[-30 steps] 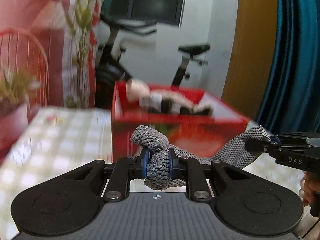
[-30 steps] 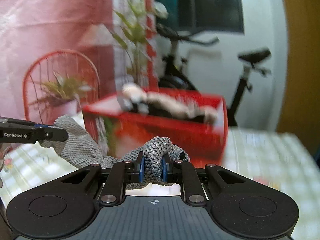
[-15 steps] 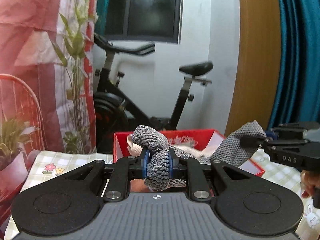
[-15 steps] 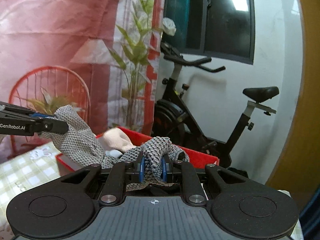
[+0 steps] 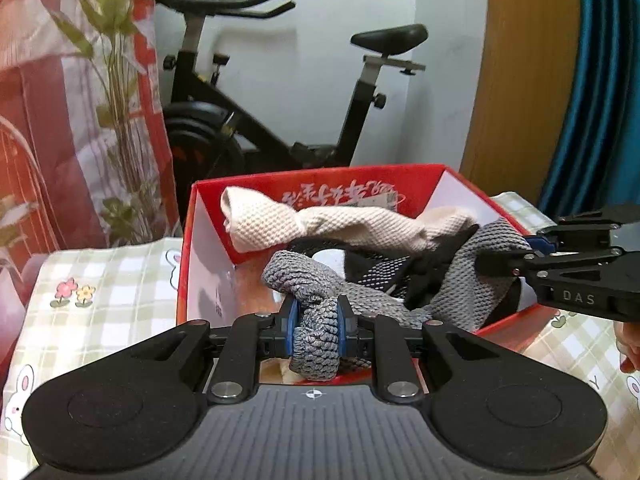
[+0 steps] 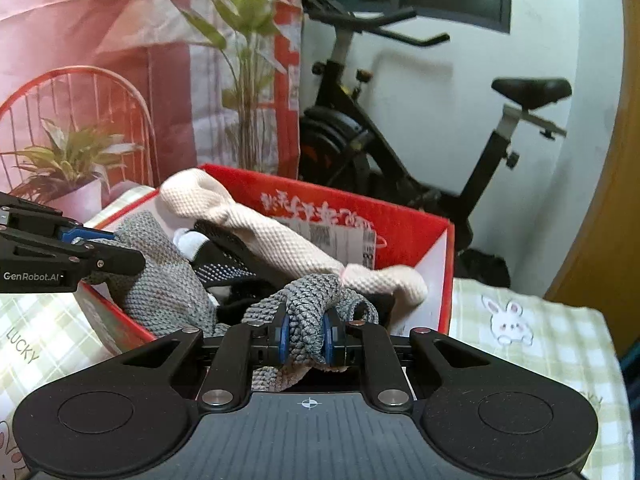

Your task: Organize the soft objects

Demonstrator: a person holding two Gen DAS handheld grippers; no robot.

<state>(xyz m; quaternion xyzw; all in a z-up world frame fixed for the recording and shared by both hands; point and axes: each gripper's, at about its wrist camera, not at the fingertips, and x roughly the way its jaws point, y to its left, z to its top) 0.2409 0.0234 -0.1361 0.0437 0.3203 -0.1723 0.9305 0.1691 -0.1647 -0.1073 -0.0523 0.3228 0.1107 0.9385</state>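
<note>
Both grippers, left gripper [image 5: 316, 330] and right gripper [image 6: 306, 338], are clamping the grey sock [image 5: 472, 280] over the red box [image 5: 400, 184]; uneven letting go risks it draping over the rim.

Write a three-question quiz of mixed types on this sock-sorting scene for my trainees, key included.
1. True or false: each claw, left claw and right claw, is shut on the grey knitted sock.
2. What colour is the box ahead of the claws?
3. Multiple choice: the cream sock lies (a) on the checked tablecloth, (b) in the box, (c) on the exercise bike.

Key: 1 true; 2 red; 3 b.
</note>
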